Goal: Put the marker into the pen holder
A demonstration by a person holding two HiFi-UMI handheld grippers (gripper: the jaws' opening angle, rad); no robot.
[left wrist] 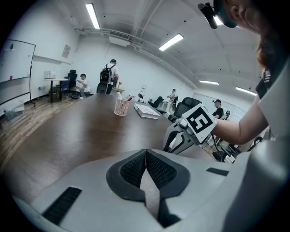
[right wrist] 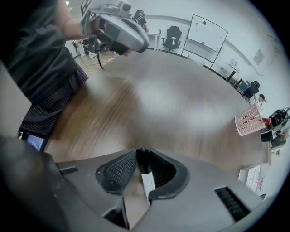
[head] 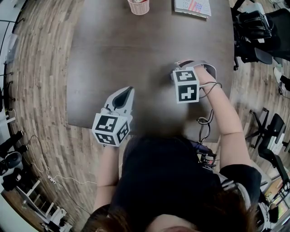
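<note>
The table (head: 136, 59) is dark brown, with a smooth and slightly shiny top, and it stands on a floor (head: 41, 68) of wooden planks. The room is a large office – long light strips (left wrist: 93, 16) on the ceiling, a whiteboard (right wrist: 207, 29) at the wall, black office chairs (head: 253, 27) beside the table, and some people (left wrist: 108, 74) far in the back. At the far edge of the table stands the pen holder (head: 138, 6), a pink mesh cup, and near it lies a booklet (head: 192, 7).

The marker (right wrist: 145, 172) has a black cap and a white body. It sits between the jaws of the right gripper (right wrist: 142, 153), which are clamped on it (the cap is at the tips, the body runs back along one jaw). This gripper points down over the near right part of the table, so the marker is well apart from the pen holder.

The left gripper (left wrist: 146, 152) is over the near left part – its jaws are together, with nothing between them.
</note>
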